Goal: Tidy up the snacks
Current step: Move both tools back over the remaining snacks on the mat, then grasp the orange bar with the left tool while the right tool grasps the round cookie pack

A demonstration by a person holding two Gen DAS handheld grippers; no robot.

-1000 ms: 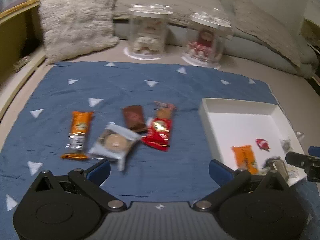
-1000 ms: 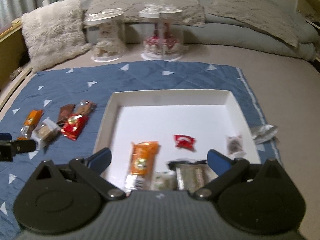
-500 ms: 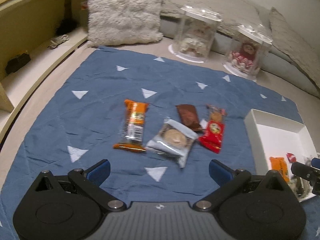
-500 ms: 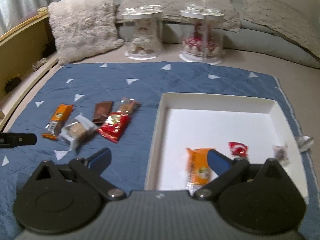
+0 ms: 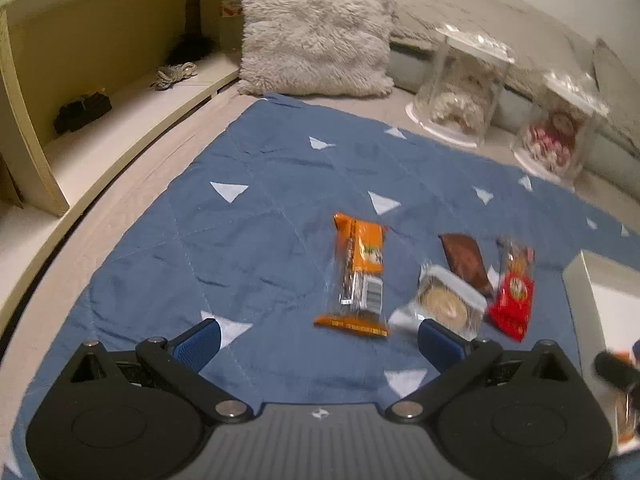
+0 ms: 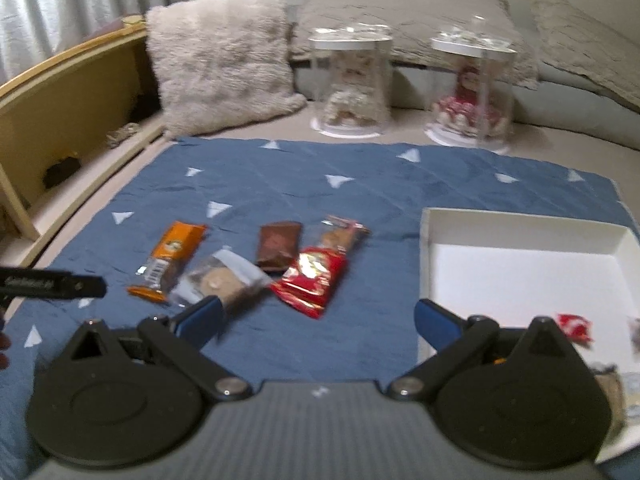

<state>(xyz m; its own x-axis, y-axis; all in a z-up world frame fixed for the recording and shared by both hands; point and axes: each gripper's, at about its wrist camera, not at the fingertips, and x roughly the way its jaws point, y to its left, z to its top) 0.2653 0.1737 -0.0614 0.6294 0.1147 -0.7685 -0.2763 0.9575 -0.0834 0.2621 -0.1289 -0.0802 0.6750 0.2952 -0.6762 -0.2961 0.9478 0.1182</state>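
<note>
Several wrapped snacks lie on the blue cloth (image 5: pixel 256 240): an orange bar (image 5: pixel 360 276), a clear-wrapped round cookie (image 5: pixel 446 302), a brown bar (image 5: pixel 466 262) and a red packet (image 5: pixel 514 292). They also show in the right wrist view: orange bar (image 6: pixel 170 260), cookie (image 6: pixel 224 280), brown bar (image 6: pixel 278 246), red packet (image 6: pixel 316 278). My left gripper (image 5: pixel 318 342) is open and empty, just short of the orange bar. My right gripper (image 6: pixel 316 320) is open and empty, near the red packet. The white tray (image 6: pixel 520 224) at the right holds a small red candy (image 6: pixel 574 326).
Two clear lidded jars (image 6: pixel 352 84) (image 6: pixel 472 88) stand behind the cloth. A fluffy pillow (image 6: pixel 220 60) and grey cushions (image 6: pixel 400 12) lie at the back. A wooden shelf unit (image 5: pixel 100 92) runs along the left. The left gripper's finger (image 6: pixel 52 286) reaches in at the left.
Both grippers have swung left, away from the tray and toward the loose snacks on the cloth. The snacks have not moved. Both stay open.
</note>
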